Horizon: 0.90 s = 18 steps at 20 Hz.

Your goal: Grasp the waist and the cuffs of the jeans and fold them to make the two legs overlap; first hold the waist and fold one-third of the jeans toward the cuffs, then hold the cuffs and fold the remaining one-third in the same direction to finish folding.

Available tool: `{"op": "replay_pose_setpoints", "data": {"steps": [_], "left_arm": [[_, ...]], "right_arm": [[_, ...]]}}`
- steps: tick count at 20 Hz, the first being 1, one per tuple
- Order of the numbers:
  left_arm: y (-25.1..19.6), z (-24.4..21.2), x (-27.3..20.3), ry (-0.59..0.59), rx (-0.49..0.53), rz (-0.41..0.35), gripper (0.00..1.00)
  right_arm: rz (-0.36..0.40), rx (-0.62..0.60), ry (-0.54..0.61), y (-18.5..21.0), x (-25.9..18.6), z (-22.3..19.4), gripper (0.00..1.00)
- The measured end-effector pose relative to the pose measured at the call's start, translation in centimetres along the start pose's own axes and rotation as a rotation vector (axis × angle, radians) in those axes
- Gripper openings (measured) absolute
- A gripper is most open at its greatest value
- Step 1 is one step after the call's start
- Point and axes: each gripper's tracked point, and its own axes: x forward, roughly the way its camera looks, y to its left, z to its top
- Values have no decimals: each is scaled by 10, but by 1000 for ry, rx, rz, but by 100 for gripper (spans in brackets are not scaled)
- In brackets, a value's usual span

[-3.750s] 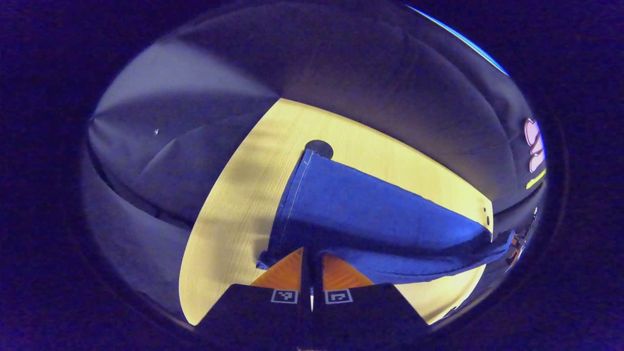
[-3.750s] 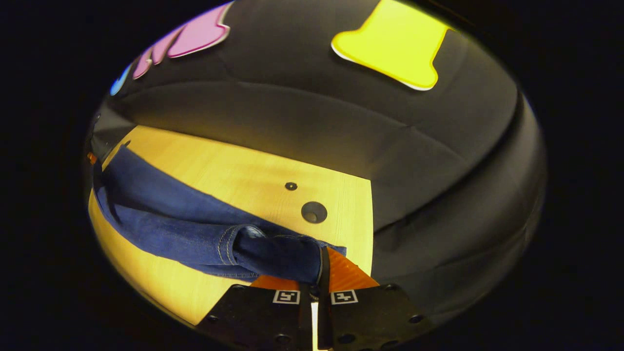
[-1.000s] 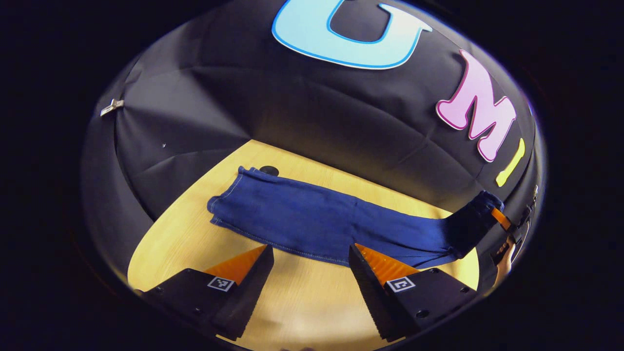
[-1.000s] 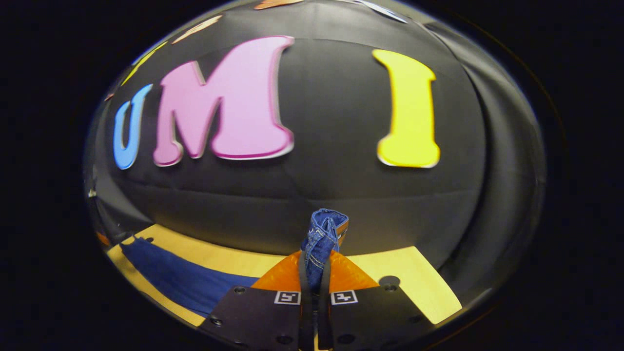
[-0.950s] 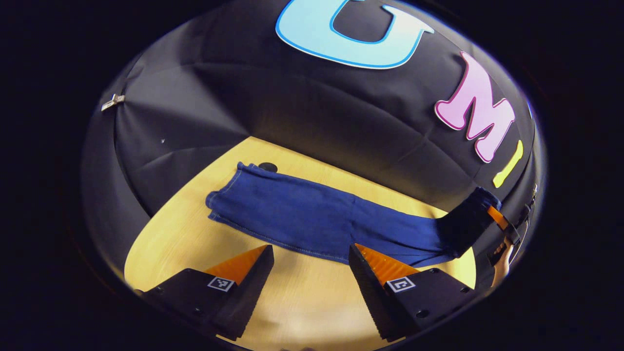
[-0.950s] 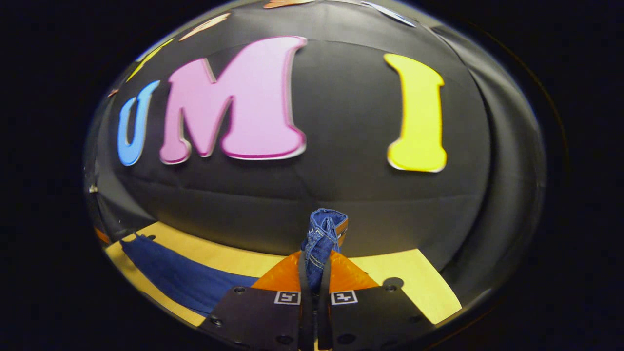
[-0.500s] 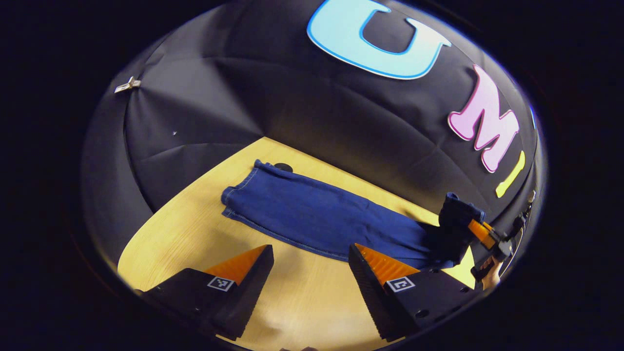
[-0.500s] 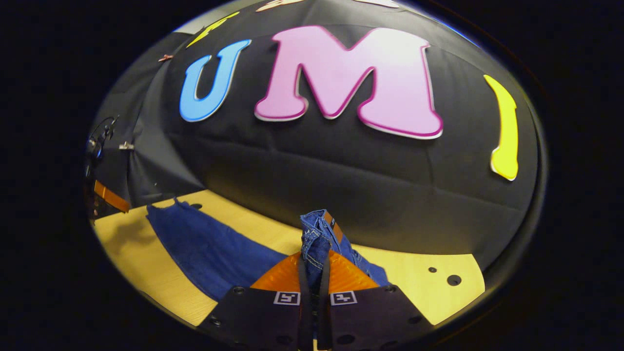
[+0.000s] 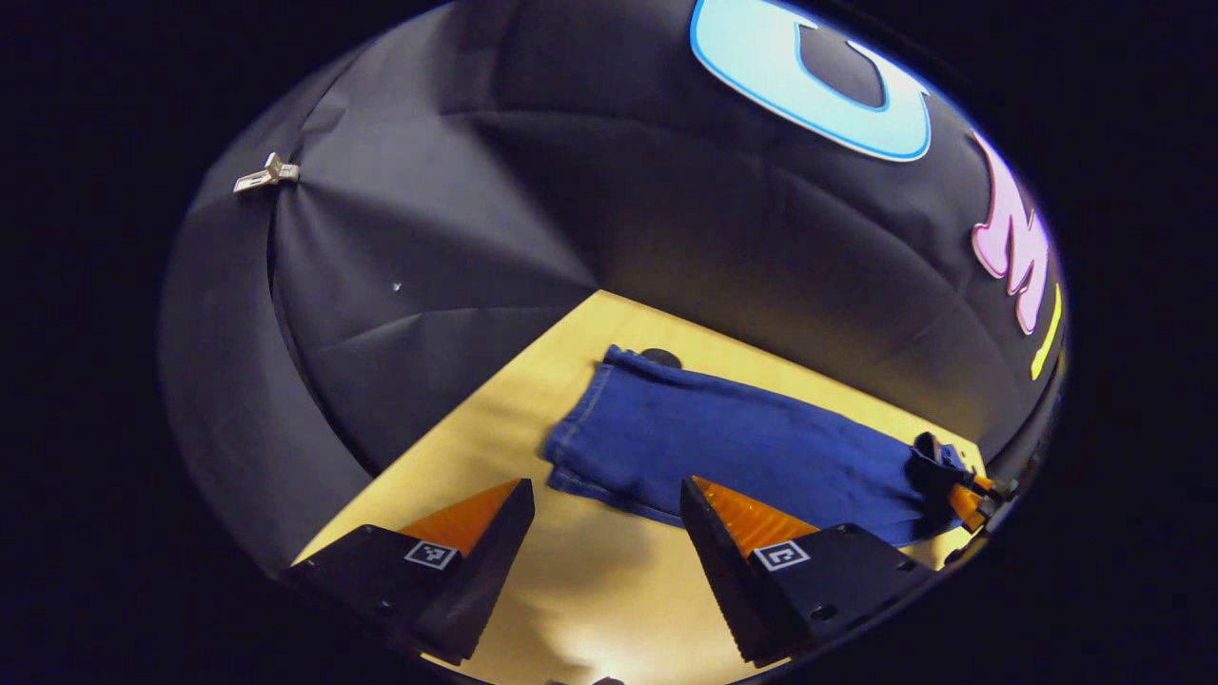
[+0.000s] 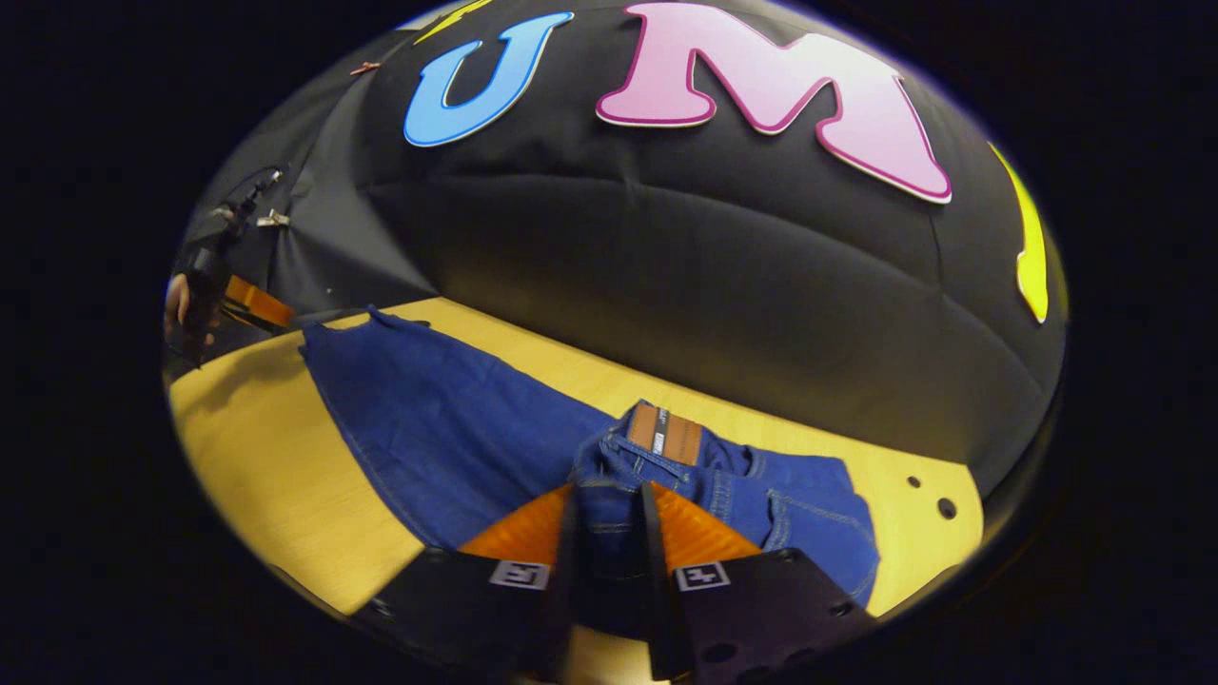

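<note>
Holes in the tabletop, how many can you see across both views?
3. A small hole and a bigger one sit on bare table past the waist; a third peeks out beside the cuffs. The jeans may hide more.

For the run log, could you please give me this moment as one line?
stage: waist fold | right gripper: shut on waist of blue denim jeans | left gripper: jaws open, above pale wooden table | cuffs: flat
</note>
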Motion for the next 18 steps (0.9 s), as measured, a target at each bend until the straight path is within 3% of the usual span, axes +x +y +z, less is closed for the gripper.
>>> {"op": "replay_pose_setpoints", "data": {"steps": [4,5,8,12,13,14,17,18], "left_arm": [[16,-7,30,44,-69,38,97],[19,-2,35,32,-90,40,97],[18,-1,52,22,-130,54,97],[-6,-4,57,52,-177,-13,92],[-14,-5,57,53,-193,-28,81],[-24,-9,58,60,-230,-55,77],[-34,-9,63,42,-289,-91,46],[-38,-12,65,40,-303,-106,48]], "right_arm": [[21,44,52,17,-8,-13,96],[21,44,49,19,-16,-9,100],[29,47,64,22,-29,-8,98],[19,66,64,20,-36,-11,98],[19,67,79,19,-36,-17,98],[20,65,93,19,-36,-23,98],[24,69,106,18,-38,-29,98],[22,70,105,17,-39,-29,98]]}}
